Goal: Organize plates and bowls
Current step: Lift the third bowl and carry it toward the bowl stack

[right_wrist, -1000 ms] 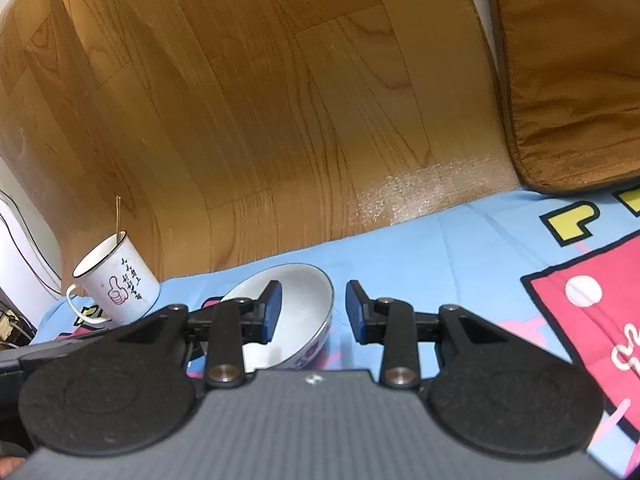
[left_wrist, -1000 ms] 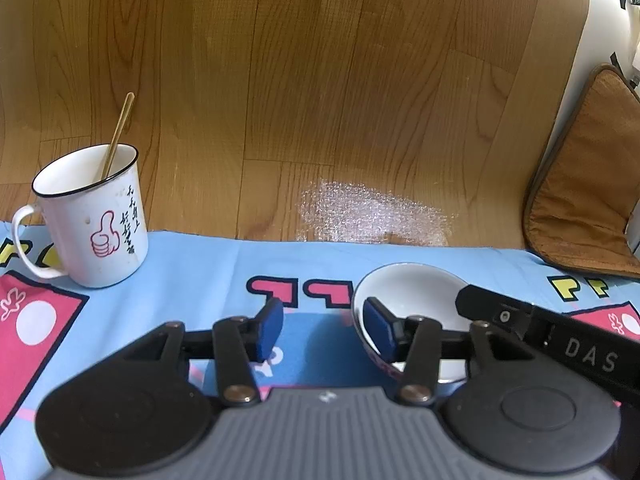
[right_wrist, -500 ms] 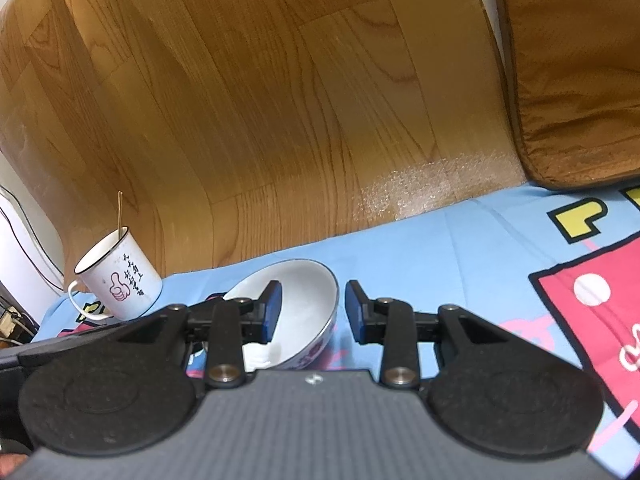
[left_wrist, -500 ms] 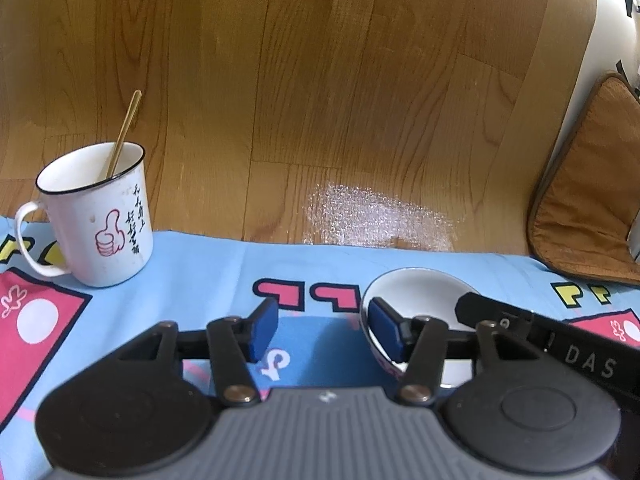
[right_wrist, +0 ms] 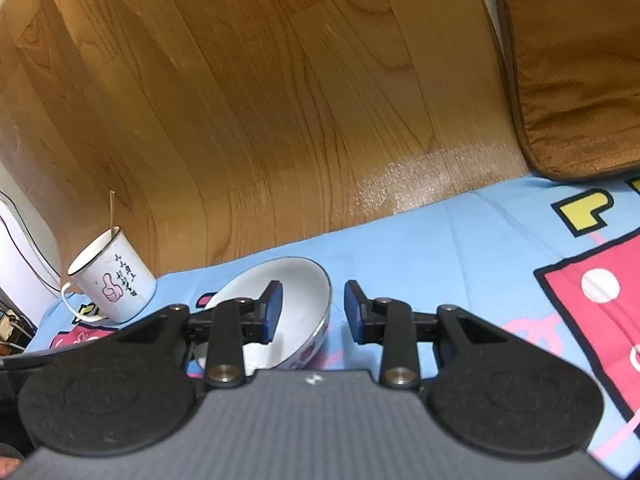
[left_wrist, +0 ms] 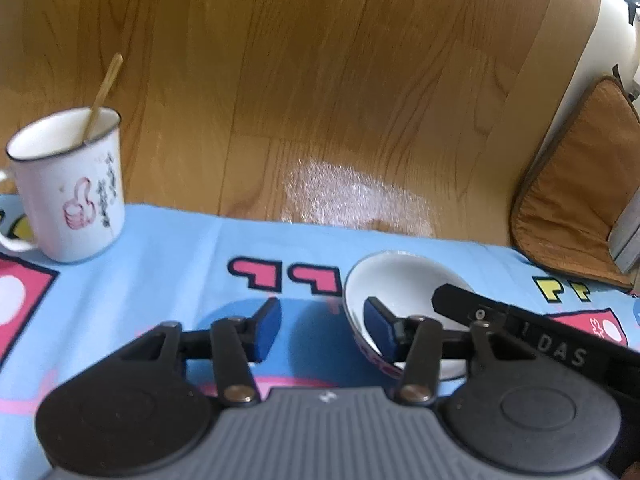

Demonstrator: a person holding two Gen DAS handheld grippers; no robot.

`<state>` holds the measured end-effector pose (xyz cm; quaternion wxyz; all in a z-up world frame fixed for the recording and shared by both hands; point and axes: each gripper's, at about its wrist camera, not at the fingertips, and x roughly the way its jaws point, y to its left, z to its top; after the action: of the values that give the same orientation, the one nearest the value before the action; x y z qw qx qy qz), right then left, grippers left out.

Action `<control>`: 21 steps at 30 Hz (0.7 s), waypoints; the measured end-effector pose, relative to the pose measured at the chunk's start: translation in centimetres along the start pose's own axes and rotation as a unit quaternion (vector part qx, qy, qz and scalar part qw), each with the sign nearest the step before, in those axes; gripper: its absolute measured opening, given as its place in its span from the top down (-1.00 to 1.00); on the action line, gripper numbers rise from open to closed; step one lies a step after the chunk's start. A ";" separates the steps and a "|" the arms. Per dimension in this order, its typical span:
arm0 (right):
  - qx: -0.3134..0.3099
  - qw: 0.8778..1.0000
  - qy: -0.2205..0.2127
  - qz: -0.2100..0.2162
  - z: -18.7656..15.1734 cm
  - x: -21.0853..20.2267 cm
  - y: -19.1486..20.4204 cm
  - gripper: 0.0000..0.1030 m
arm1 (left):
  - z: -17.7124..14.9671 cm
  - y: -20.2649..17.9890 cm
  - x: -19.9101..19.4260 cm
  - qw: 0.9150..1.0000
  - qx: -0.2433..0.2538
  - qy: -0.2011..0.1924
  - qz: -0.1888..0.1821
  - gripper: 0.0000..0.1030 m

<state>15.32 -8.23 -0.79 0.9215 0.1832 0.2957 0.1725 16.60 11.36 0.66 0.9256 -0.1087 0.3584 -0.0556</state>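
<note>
A white bowl (left_wrist: 400, 284) with a pink and blue pattern outside sits on the blue cartoon mat (left_wrist: 180, 248). My left gripper (left_wrist: 322, 330) is open, with its right finger inside the bowl and its left finger outside the bowl's left rim. The bowl also shows in the right wrist view (right_wrist: 298, 300). My right gripper (right_wrist: 314, 312) is open and straddles the bowl's right rim, left finger inside. The bowl looks slightly tilted. The right gripper's black arm (left_wrist: 540, 336) crosses the left wrist view.
A white enamel mug (left_wrist: 68, 188) with a thumbs-up print and a stick in it stands at the mat's far left, also seen in the right wrist view (right_wrist: 112, 280). A brown cushion (left_wrist: 572, 184) lies on the wooden floor (left_wrist: 320, 80) at the right.
Both grippers have risen and drawn back slightly, so the mug and bowl sit lower and farther in view. The fingers stay open around the bowl's rims. The left view is blurred by motion.
</note>
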 end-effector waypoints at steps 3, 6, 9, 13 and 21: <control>-0.003 1.000 0.003 0.005 -0.1 0.1 0.1 0.75 | 0.0 -0.1 0.3 0.999 -0.008 0.013 -0.036 0.78; -0.009 1.000 0.001 0.001 -0.3 -0.3 0.6 0.78 | 0.1 -0.5 -0.5 1.000 0.000 0.007 -0.026 0.80; -0.003 1.000 0.000 0.008 -0.4 -1.1 0.7 0.79 | 0.1 -0.5 -1.7 1.000 -0.007 -0.001 -0.030 0.82; -0.010 1.000 -0.015 0.013 -0.6 -3.2 1.4 0.79 | 0.0 -1.3 -3.9 0.999 -0.005 -0.015 -0.028 0.82; -0.015 0.999 -0.033 0.026 -2.2 -8.0 1.8 0.80 | -3.1 -3.2 -8.8 0.999 0.001 -0.026 -0.023 0.82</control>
<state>7.44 -9.55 2.23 0.9288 0.1830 0.2574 0.1940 7.96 9.39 4.92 0.9332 -0.1169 0.3317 -0.0742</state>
